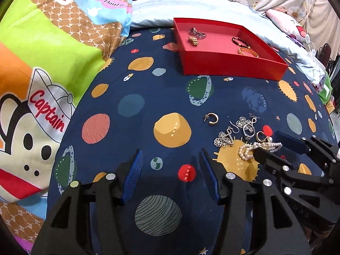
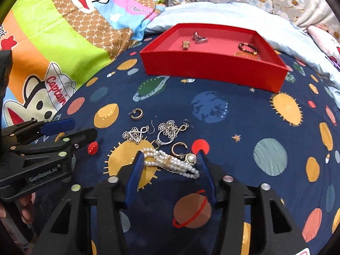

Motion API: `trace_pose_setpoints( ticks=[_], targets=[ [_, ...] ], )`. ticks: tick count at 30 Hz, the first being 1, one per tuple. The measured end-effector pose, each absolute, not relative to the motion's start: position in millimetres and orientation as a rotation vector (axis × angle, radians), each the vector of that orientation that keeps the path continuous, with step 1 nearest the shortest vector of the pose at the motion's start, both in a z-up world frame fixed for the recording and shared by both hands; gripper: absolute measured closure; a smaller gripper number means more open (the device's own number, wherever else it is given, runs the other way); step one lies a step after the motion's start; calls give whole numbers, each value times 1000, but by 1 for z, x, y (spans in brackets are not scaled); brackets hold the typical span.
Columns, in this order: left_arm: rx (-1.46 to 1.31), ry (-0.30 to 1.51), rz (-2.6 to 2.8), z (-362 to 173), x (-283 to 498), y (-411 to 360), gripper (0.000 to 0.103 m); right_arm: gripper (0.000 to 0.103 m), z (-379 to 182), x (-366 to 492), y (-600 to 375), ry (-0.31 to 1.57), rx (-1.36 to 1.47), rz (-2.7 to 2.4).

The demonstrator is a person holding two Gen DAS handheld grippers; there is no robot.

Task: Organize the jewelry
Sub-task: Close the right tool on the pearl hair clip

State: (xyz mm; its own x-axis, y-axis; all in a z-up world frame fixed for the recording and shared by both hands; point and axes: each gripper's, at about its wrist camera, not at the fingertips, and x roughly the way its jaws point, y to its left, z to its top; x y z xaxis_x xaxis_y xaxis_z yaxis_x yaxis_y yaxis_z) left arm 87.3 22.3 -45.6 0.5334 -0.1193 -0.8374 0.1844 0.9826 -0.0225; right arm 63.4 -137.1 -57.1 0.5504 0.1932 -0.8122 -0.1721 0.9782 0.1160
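The right gripper (image 1: 285, 146) covers the near part of the pearl bracelet (image 1: 258, 147) in the left wrist view. The small silver earrings (image 2: 148, 132) ahead of the right gripper overlap; individual pieces cannot be separated. In the red tray (image 2: 212, 70), the near wall hides part of the gold bracelet (image 2: 247, 55). Fingers (image 2: 25, 208) behind the left gripper (image 2: 72, 130) are cut off at the edge.

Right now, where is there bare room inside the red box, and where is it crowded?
Inside the red box, the middle floor is free, between the rings at the back left and the bracelets at the right. On the bedsheet it is crowded around the pearl bracelet, between the right hand-held gripper's open jaws, and the earrings behind it.
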Motion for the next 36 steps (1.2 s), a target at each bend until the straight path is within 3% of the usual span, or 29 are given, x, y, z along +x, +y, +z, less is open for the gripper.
trace_pose_setpoints(
  ticks=[3,5,19,21,24,31,33,36],
  targets=[
    [69,993,-184,-46,87,24,50,60,-59,60,-137,975,37,227],
    [67,992,-185,-46,87,23,50,70,-60,56,-137,991,39,234],
    [46,1000,-184,-48,91,24,50,70,-62,63,-124,987,30,288],
    [45,1000,-184,-48,92,25,50,86,-62,62,-122,992,18,301],
    [41,1000,-183,-47,93,26,50,93,-62,57,-124,1013,37,312],
    [35,1005,-185,-50,94,26,50,90,-59,38,-128,1022,47,321],
    [36,1005,-186,-50,94,25,50,76,-58,40,-128,1016,55,314],
    [38,1006,-188,-50,94,25,50,75,-58,48,-124,1008,57,317]
  ],
)
